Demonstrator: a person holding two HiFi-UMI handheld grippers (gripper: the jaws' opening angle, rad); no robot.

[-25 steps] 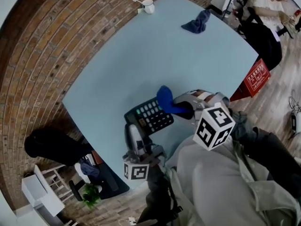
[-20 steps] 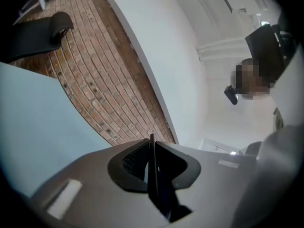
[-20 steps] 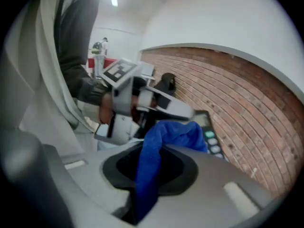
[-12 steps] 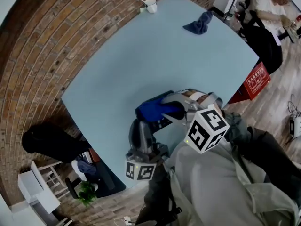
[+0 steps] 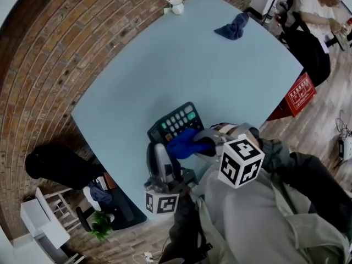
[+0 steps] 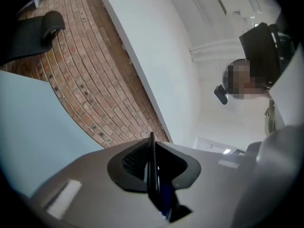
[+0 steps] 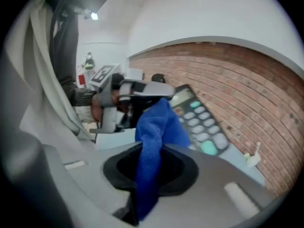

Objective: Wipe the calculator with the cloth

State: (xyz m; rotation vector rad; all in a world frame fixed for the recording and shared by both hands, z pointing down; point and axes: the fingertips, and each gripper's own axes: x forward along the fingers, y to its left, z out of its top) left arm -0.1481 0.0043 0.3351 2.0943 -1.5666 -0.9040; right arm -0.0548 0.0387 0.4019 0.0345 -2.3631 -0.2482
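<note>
Where the light-blue surface (image 5: 220, 76) comes nearest the person, the dark calculator (image 5: 175, 122) sits keys-up, its green and pale keys showing. Left hand-held gripper (image 5: 157, 147): jaws pinched on the calculator's near edge, seen as a thin dark slab between them in the left gripper view. Right hand-held gripper (image 5: 201, 143): jaws clamped on a bunched blue cloth (image 5: 184, 143). The cloth's loose end lies over the calculator's near right part, below the key rows. Cannot tell whether the calculator's far edge rests on the surface. Far side: second blue cloth (image 5: 232, 26), crumpled; white cup (image 5: 175, 6) at the corner.
</note>
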